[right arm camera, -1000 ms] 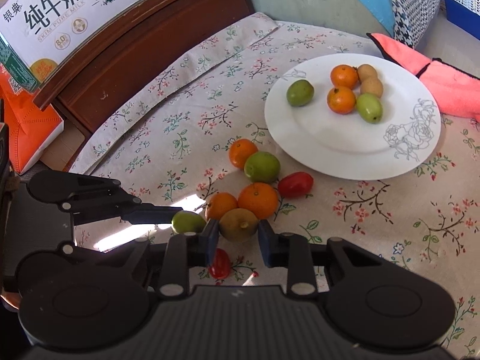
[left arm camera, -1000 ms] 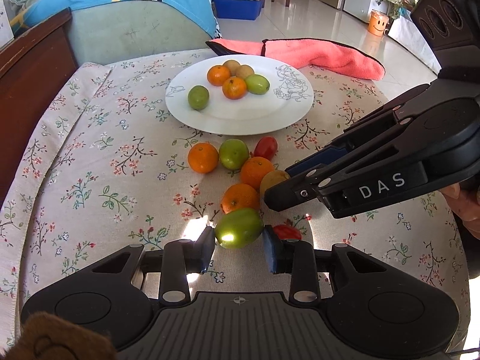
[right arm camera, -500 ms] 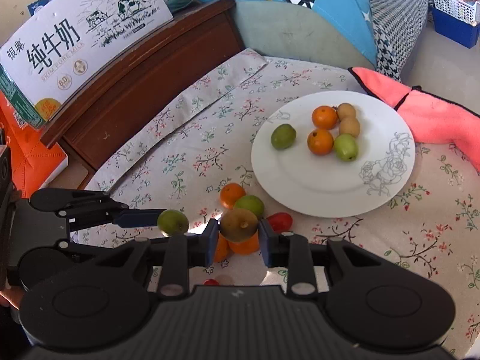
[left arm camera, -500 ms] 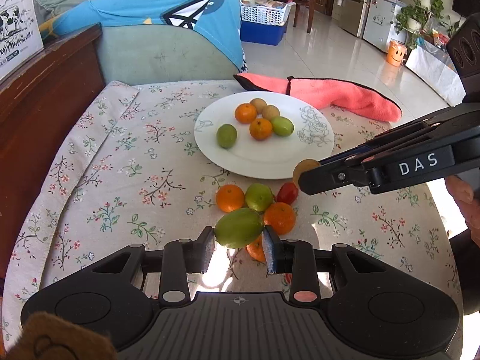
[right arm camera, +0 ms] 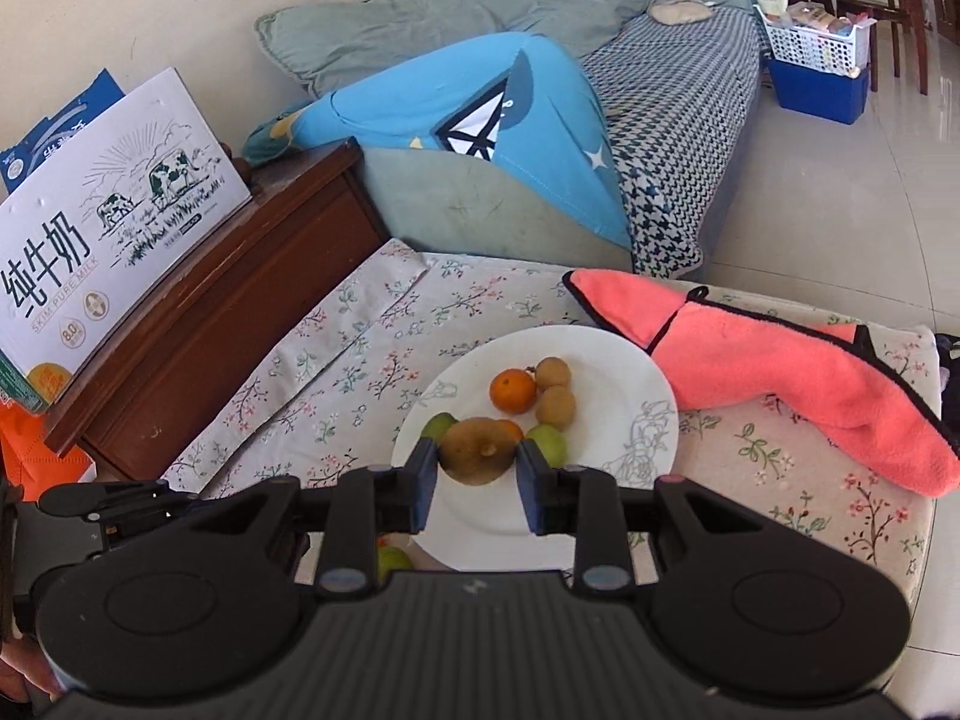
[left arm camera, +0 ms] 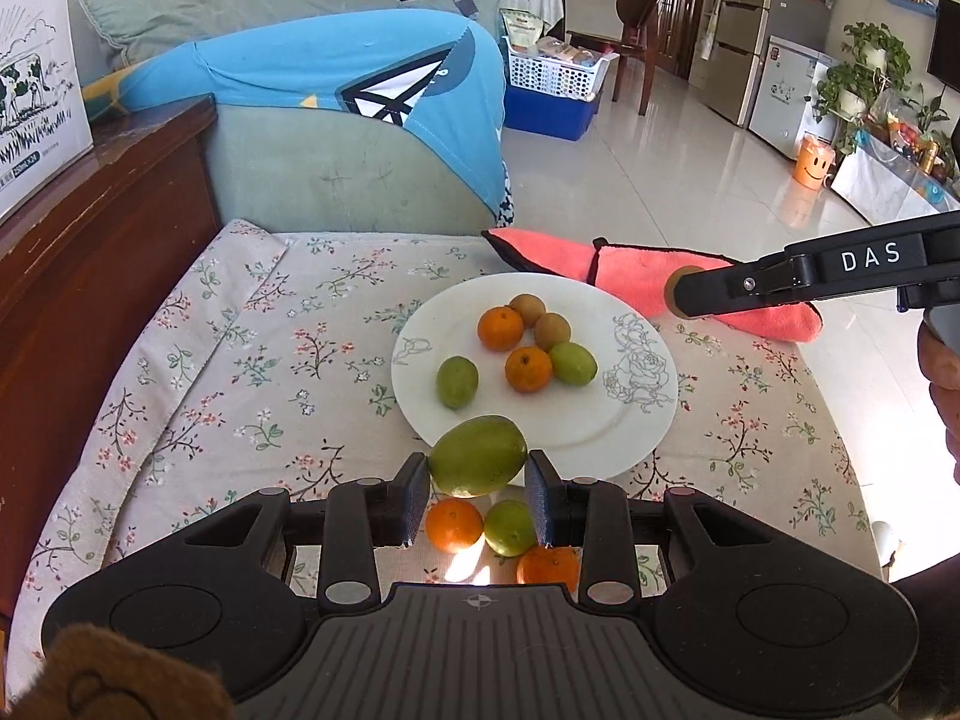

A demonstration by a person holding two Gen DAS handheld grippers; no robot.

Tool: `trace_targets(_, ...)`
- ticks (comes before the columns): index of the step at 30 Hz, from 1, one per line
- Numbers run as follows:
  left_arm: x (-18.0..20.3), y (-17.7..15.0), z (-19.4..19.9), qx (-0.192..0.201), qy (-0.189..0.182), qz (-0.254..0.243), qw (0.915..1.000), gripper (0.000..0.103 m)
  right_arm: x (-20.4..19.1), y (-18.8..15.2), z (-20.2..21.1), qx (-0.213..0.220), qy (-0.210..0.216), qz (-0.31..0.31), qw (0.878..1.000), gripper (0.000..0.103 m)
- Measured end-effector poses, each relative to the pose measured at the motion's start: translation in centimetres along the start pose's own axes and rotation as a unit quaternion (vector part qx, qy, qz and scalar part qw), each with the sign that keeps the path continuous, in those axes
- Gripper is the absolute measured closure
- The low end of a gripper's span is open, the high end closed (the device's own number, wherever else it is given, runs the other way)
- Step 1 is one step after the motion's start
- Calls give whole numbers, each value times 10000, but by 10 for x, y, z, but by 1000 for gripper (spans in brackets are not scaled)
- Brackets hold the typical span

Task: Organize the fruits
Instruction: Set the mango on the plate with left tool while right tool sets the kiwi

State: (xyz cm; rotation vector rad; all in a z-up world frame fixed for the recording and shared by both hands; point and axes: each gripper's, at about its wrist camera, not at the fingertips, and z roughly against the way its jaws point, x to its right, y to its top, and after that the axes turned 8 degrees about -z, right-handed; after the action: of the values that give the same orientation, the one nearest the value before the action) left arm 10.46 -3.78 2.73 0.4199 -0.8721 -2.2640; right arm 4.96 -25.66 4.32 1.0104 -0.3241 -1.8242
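My left gripper (left arm camera: 477, 483) is shut on a green fruit (left arm camera: 478, 463), held above the near rim of the white plate (left arm camera: 600, 420). My right gripper (right arm camera: 474, 480) is shut on a brown fruit (right arm camera: 477, 459), held above the plate (right arm camera: 606, 360); it shows from the side in the left wrist view (left arm camera: 684, 297). The plate holds two oranges (left arm camera: 500, 328), two brown fruits (left arm camera: 552, 331) and two green fruits (left arm camera: 457, 381). Two oranges (left arm camera: 454, 525) and a green fruit (left arm camera: 509, 528) lie on the floral cloth below my left gripper.
A pink towel (right arm camera: 780, 384) lies right of the plate. A wooden cabinet (right arm camera: 210, 324) with a milk carton box (right arm camera: 102, 252) stands at the left. A sofa with a blue garment (left arm camera: 336, 96) is behind the table. The table edge curves at the right.
Both grippers have lifted their fruits off the cloth and moved forward towards the plate. The fruits left on the cloth now lie under my left gripper.
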Motion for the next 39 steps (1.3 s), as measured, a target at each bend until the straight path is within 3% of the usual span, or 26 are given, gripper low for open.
trace_targets(10, 1, 23, -28, -19, -4, 410, 9992, 71, 25, 17, -17, 23, -339, -226, 9992, 74)
trace_targets(16, 7, 31, -54, -192, 72, 577, 9981, 71, 37, 18, -43, -179, -680, -273, 9972, 74)
trace_targets(30, 9, 35, -99, -602, 197, 779, 9950, 71, 44, 19, -87, -446, -924, -319, 9942, 74)
trace_targets(39, -1, 39, -108, -600, 258, 1034, 9925, 70, 51, 22, -101, -465, -1027, -483, 9925, 71)
